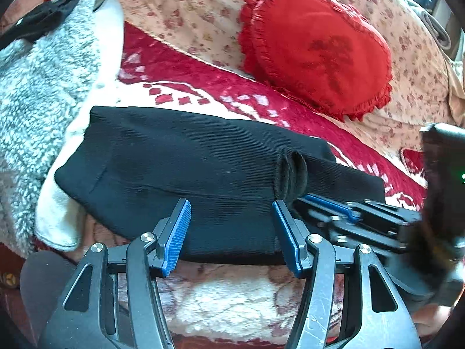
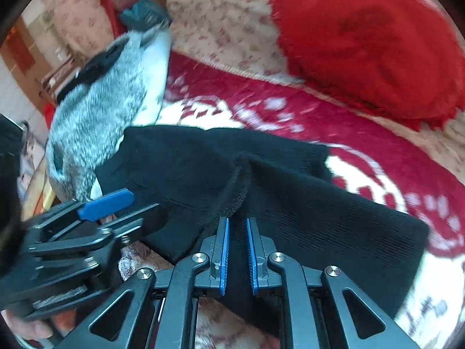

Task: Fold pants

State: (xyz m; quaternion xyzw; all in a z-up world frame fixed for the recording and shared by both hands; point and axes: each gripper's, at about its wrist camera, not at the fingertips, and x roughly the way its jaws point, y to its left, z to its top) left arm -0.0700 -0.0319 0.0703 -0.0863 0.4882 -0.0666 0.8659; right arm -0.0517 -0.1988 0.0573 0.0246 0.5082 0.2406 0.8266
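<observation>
The left gripper [image 1: 231, 229] hangs with its blue-padded fingers spread wide over the near edge of the black pants [image 1: 180, 171], gripping nothing; one pad [image 1: 178, 234] sits just above the ribbed cloth. To its right, the right gripper [image 1: 343, 210] lies low against the same edge.

In the right wrist view, the right gripper [image 2: 237, 250] has its fingers drawn near each other but with a narrow gap, and black cloth lies beneath and between them; whether they pinch it cannot be told. A raised pucker of the pants [image 2: 238, 186] stands just beyond the fingertips. The left gripper [image 2: 104, 203] shows at the left of that view, over the pants' near left corner.

The pants [image 2: 261, 180] lie folded into a long band across a red and white patterned blanket [image 1: 232, 96] on a sofa. A grey fleecy garment [image 1: 40, 93] touches their left end. Behind, well apart, a red heart-shaped frilled cushion [image 1: 316, 49] leans on the floral sofa back [image 1: 186, 11].
</observation>
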